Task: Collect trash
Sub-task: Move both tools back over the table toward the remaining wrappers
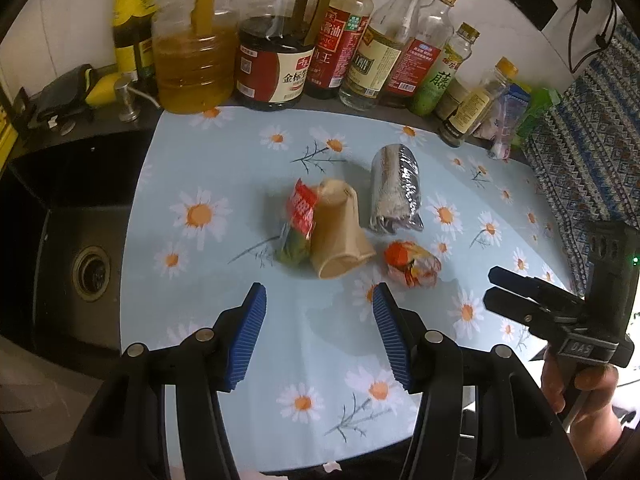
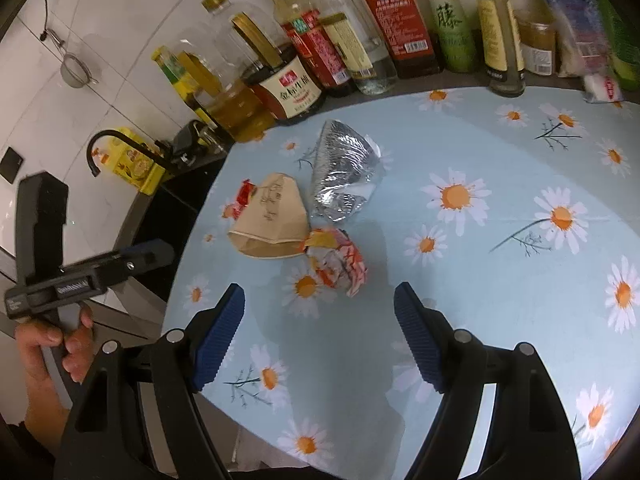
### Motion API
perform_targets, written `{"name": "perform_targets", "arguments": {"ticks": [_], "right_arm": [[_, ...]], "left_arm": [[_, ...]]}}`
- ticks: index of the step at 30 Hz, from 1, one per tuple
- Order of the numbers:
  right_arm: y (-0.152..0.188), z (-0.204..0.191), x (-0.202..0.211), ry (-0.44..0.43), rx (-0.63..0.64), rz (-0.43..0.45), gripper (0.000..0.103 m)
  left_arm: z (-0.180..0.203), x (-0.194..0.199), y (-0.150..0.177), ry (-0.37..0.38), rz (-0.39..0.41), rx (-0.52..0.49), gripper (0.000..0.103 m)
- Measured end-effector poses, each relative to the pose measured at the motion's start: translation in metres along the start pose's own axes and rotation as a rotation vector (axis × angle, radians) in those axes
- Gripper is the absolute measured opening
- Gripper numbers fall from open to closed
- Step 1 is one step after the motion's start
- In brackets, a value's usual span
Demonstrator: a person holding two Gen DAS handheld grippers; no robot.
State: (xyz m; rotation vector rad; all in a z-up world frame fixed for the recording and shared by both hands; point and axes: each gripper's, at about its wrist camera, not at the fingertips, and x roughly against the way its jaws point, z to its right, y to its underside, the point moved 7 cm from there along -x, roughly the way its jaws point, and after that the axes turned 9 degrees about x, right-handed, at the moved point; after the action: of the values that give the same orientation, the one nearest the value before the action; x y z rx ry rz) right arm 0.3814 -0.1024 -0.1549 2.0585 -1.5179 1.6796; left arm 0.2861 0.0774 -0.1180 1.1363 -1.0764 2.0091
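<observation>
Several pieces of trash lie together on the daisy-print cloth (image 1: 320, 344). A squashed brown paper cup (image 1: 340, 236) (image 2: 272, 216) lies on its side. A red and green wrapper (image 1: 298, 224) rests against its left side. A silver foil bag (image 1: 394, 190) (image 2: 344, 168) lies beyond it, and a crumpled orange wrapper (image 1: 412, 264) (image 2: 338, 262) sits nearest me. My left gripper (image 1: 320, 336) hovers open just short of the cup, nothing between its blue pads. My right gripper (image 2: 320, 340) is open and empty, just short of the orange wrapper. Each gripper shows in the other's view, held by a hand.
A row of oil, sauce and vinegar bottles (image 1: 280, 52) (image 2: 340, 40) lines the back wall. A black sink (image 1: 76, 248) with a drain lies left of the cloth, with a black faucet (image 2: 120, 148). A patterned fabric (image 1: 592, 152) covers the right side.
</observation>
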Motion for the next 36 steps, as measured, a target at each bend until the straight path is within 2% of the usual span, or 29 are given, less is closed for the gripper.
{"name": "perform_targets", "arguments": {"ticks": [12,20,22,23,36], "right_arm": [[-0.013,0.004,-0.052,-0.004,0.107,-0.088,0.076],[-0.014,0.006,-0.073,-0.01,0.134,-0.128,0.053],[-0.013,0.006,-0.077,-0.006,0.142,-0.139,0.039],[-0.012,0.007,-0.078,-0.004,0.142,-0.144,0.036],[-0.006,0.01,-0.061,-0.049,0.113,-0.115,0.034]], "left_arm": [[-0.008,-0.044,-0.035,-0.064,-0.053,-0.008,0.053],[-0.01,-0.071,-0.046,-0.093,-0.092,-0.03,0.053],[-0.01,-0.076,-0.048,-0.101,-0.096,-0.036,0.053],[-0.01,-0.078,-0.049,-0.102,-0.101,-0.036,0.053],[-0.009,-0.092,-0.052,-0.138,-0.121,-0.054,0.052]]}}
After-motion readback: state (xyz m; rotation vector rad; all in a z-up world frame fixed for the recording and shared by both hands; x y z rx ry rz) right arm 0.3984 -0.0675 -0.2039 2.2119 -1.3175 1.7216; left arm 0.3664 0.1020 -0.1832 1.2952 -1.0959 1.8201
